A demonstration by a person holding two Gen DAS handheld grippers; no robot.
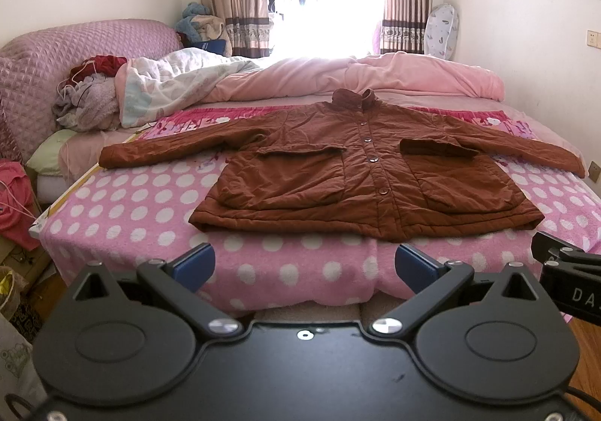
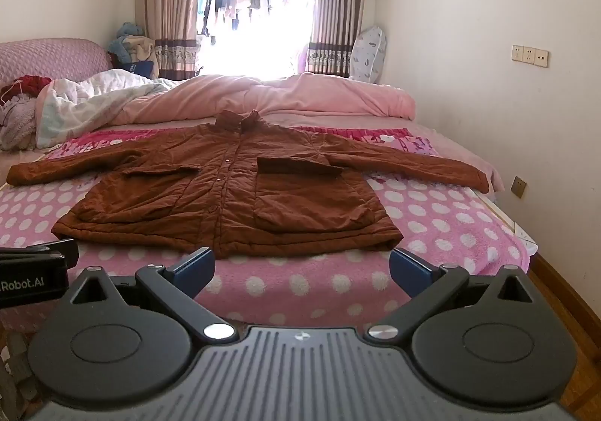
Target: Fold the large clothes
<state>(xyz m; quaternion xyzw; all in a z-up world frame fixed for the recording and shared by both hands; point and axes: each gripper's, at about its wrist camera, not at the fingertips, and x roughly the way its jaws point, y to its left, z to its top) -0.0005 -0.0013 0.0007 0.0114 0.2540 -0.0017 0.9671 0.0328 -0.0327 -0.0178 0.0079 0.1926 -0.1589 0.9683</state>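
A rust-brown buttoned jacket [image 1: 360,173] lies flat, front up, on the pink polka-dot blanket [image 1: 150,203], sleeves spread out to both sides and collar toward the window. In the right wrist view the same jacket [image 2: 225,188] fills the middle of the bed. My left gripper [image 1: 304,263] hovers open just short of the jacket's hem, nothing between its blue pads. My right gripper [image 2: 302,268] is likewise open and empty, close to the hem's right half. Each gripper's edge shows in the other's view, the right gripper [image 1: 563,270] and the left gripper [image 2: 33,270].
A rumpled pink quilt [image 1: 357,79] and white duvet [image 1: 176,82] lie behind the jacket. A pile of clothes [image 1: 86,97] sits by the pink headboard [image 1: 56,52] at left. The wall [image 2: 488,82] runs along the bed's right side; wooden floor [image 2: 563,304] shows below.
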